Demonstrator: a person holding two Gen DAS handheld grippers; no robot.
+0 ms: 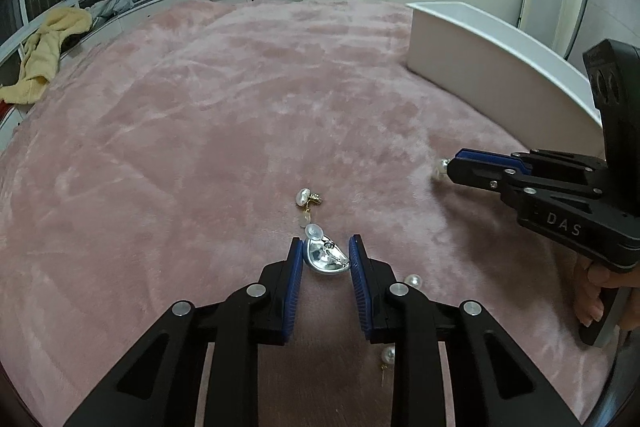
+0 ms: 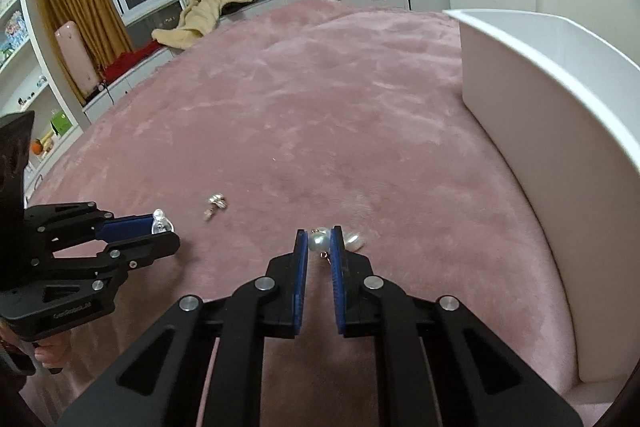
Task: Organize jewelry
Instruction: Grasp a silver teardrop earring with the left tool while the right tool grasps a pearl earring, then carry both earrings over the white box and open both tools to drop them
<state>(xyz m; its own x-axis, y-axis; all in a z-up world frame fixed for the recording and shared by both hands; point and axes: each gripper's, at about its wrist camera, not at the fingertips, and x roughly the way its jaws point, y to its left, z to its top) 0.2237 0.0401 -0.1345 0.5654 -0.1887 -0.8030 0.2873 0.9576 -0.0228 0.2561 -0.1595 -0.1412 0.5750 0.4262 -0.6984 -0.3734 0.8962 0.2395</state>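
On the pink plush bed (image 1: 240, 87), a silver earring (image 1: 326, 259) is clamped between the blue pads of the left hand-held gripper (image 1: 325, 255), its clear stopper (image 1: 312, 231) showing just beyond the fingertips. A pearl earring (image 2: 319, 241) is pinched between the pads of the right hand-held gripper (image 2: 320, 242), with a second pearl (image 2: 354, 241) lying just beside its right fingertip. A pearl-and-gold earring (image 1: 307, 201) is seen on the plush ahead of the left hand-held gripper, near but apart from it. A white box (image 1: 480, 67) is placed beyond the right hand-held gripper.
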